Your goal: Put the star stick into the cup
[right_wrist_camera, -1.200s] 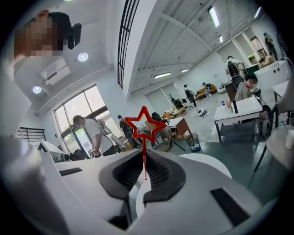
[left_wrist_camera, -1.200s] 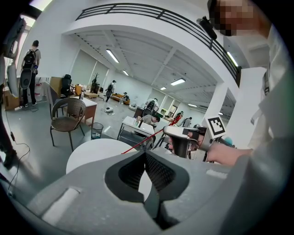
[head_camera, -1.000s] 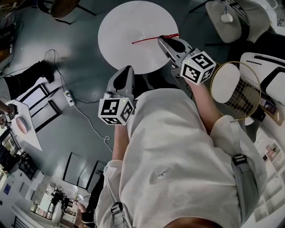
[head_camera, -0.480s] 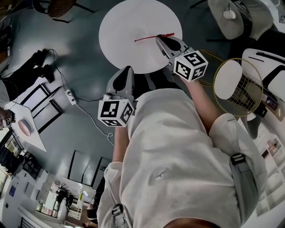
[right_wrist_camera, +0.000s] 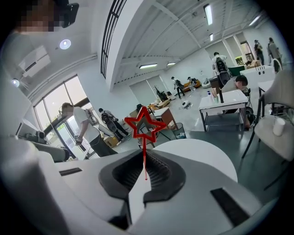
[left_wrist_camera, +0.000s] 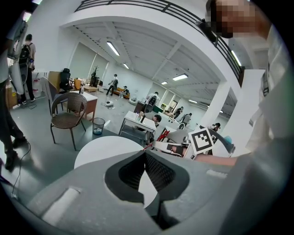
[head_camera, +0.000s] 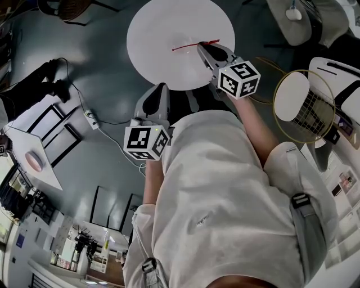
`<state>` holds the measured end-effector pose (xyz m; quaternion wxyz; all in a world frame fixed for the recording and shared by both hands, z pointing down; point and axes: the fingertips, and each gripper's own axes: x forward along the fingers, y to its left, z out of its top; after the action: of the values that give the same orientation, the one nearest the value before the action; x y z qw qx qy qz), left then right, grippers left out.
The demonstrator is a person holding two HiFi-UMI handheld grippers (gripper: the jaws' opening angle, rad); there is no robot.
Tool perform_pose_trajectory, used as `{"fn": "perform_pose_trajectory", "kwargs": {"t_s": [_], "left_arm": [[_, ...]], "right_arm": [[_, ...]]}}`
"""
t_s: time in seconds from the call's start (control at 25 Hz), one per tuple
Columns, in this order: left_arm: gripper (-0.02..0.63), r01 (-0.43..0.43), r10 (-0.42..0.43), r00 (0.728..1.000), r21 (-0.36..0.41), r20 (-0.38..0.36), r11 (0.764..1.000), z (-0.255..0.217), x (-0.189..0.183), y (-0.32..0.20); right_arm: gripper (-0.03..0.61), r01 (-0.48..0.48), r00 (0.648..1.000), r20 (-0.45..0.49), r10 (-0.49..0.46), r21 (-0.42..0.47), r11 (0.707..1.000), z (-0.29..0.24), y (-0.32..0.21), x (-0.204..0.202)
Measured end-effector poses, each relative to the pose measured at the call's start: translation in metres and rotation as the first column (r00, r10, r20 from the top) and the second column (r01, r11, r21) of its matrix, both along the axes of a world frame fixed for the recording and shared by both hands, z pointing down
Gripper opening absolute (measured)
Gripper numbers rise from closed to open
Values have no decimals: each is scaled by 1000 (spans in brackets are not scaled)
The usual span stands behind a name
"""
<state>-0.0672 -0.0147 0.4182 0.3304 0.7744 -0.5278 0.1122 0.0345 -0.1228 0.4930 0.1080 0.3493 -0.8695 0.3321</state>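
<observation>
A thin red star stick [head_camera: 194, 45] hangs over the near side of a round white table [head_camera: 169, 22]. My right gripper [head_camera: 201, 47] is shut on it. In the right gripper view the stick's shaft [right_wrist_camera: 144, 158] rises from between the closed pads to the outlined star [right_wrist_camera: 146, 125]. My left gripper [head_camera: 159, 88] hovers lower left of the table, off its near edge, shut and empty, its tips [left_wrist_camera: 145, 153] meeting. From there I see the right gripper's marker cube [left_wrist_camera: 203, 140] and the red stick [left_wrist_camera: 160, 137]. No cup shows on the table.
A grey chair [head_camera: 306, 25] with a small white object [head_camera: 293, 14] on its seat stands at the upper right. A badminton racket [head_camera: 306, 109] lies to the right. A power strip and cable [head_camera: 90, 119] run over the dark floor on the left.
The right gripper, still holding the stick, has shifted slightly left toward the table's middle. The left gripper has stayed put.
</observation>
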Motion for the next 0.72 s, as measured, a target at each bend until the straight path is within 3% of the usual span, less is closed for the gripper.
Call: {"fn": "perform_pose_trajectory", "kwargs": {"t_s": [0.72], "left_arm": [[11,26,-27,1000,-28,-12,999,11,-20,-4]], "right_arm": [[22,26,998,-60,-29,-43,999,32,-6,-15]]}}
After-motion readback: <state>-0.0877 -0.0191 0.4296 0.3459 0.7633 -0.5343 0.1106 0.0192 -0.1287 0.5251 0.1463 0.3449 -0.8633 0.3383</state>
